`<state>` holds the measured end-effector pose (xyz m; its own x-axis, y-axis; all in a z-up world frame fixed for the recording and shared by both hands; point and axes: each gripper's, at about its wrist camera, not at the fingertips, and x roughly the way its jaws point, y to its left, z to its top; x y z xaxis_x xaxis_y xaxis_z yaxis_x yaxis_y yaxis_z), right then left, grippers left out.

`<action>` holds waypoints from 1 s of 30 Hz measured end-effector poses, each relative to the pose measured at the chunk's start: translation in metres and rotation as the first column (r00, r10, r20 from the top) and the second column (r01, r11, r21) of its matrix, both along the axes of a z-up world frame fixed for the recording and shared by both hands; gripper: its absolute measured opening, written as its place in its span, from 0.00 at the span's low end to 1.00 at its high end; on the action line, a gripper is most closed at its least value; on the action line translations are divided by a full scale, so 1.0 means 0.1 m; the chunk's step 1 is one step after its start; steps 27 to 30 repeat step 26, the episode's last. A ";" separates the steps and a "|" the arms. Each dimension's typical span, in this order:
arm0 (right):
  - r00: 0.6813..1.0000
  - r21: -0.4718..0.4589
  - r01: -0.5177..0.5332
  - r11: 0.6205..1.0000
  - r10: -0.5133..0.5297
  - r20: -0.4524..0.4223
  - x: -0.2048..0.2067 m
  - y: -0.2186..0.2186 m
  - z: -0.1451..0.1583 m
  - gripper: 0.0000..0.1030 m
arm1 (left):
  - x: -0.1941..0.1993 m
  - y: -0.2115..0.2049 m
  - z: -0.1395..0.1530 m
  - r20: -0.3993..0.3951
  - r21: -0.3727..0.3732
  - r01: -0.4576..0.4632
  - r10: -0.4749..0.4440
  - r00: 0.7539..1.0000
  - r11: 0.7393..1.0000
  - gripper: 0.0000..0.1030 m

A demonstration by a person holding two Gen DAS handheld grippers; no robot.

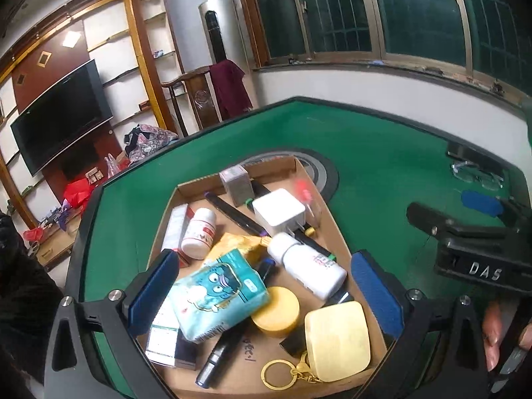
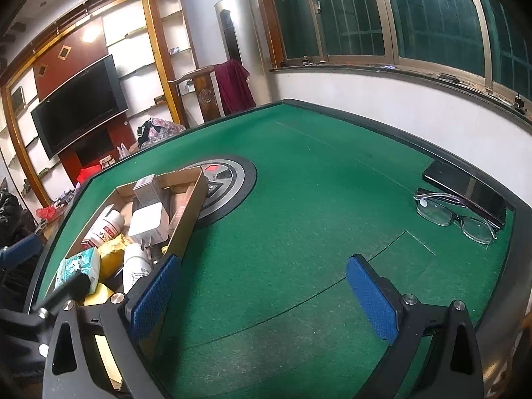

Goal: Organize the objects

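A green table carries a cardboard box on its left side, crammed with small items. Far right on the felt lie glasses just beside a dark phone. The left gripper hangs over the near end of the box, fingers spread wide and empty, above a blue tissue pack, a white bottle and a yellow tin. The right gripper hovers wide open and empty over bare felt, just right of the box.

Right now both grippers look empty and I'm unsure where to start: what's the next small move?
Probably lower the open left gripper onto the blue tissue pack: it lies topmost in the cardboard box, between the pads.
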<state>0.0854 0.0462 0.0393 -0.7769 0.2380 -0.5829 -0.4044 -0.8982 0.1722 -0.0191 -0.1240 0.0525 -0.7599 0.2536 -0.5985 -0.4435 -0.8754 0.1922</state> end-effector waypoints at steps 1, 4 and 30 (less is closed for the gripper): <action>1.000 -0.002 0.000 1.000 0.000 0.001 0.00 0.00 0.00 0.99 | 0.00 0.00 -0.01 0.004 -0.001 0.002 -0.002 1.000 1.000 1.00; 1.000 -0.004 0.001 1.000 -0.001 0.002 -0.01 0.01 0.00 0.99 | 0.00 0.01 -0.02 0.011 -0.005 -0.001 0.001 1.000 1.000 1.00; 1.000 0.000 0.008 1.000 -0.008 -0.001 -0.01 0.02 0.00 0.99 | 0.06 -0.01 -0.06 0.029 -0.021 -0.017 0.018 0.999 1.000 1.00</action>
